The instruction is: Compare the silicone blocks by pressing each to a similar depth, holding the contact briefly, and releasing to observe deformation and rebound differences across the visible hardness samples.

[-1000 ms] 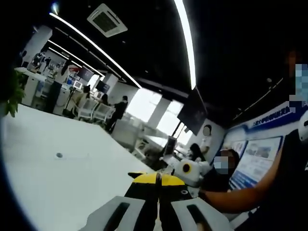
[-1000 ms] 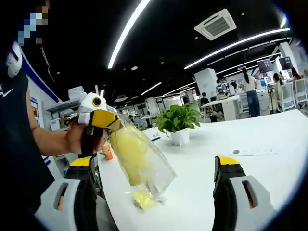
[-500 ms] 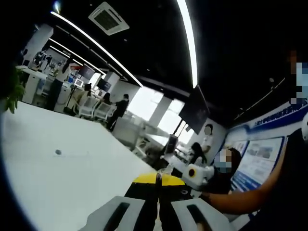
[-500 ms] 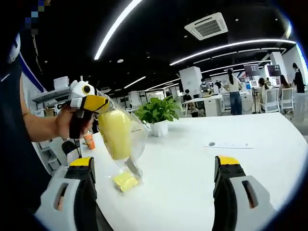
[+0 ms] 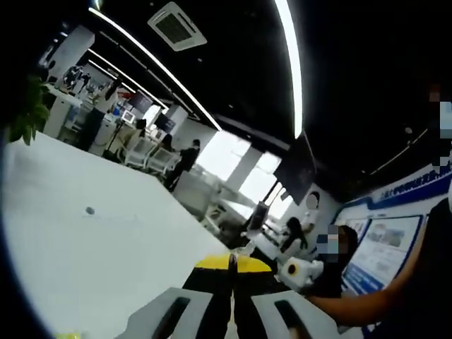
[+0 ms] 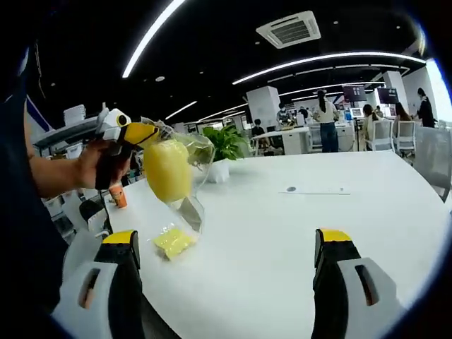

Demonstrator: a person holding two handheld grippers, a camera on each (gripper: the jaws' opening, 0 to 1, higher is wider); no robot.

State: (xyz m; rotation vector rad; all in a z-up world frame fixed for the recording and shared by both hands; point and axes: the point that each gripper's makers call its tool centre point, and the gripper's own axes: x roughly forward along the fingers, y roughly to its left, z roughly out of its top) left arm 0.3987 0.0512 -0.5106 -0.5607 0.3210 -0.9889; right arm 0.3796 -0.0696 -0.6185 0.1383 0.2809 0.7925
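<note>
In the right gripper view, my left gripper (image 6: 141, 133) comes in from the left, held by a hand, its yellow-tipped jaws shut on the top of a clear plastic bag (image 6: 191, 159). A pale yellow silicone block (image 6: 168, 169) hangs inside the bag above the white table (image 6: 282, 240). A smaller yellow block (image 6: 173, 241) lies on the table under the bag; I cannot tell whether it is inside the bag's lower end. My right gripper (image 6: 226, 236) stands open, away from the bag. In the left gripper view, the left gripper (image 5: 229, 265) shows its jaws pressed together, and the bag is hidden.
A potted plant (image 6: 222, 148) in a white pot and an orange bottle (image 6: 118, 195) stand at the table's far edge behind the bag. A small dark dot (image 6: 290, 189) marks the tabletop. People, desks and chairs fill the office beyond. A forearm (image 5: 360, 300) crosses the left gripper view.
The bag hung slanted and close to the right gripper; now it hangs straighter, smaller and farther off to the left. Both views have shifted with the hands. Jaw states are unchanged.
</note>
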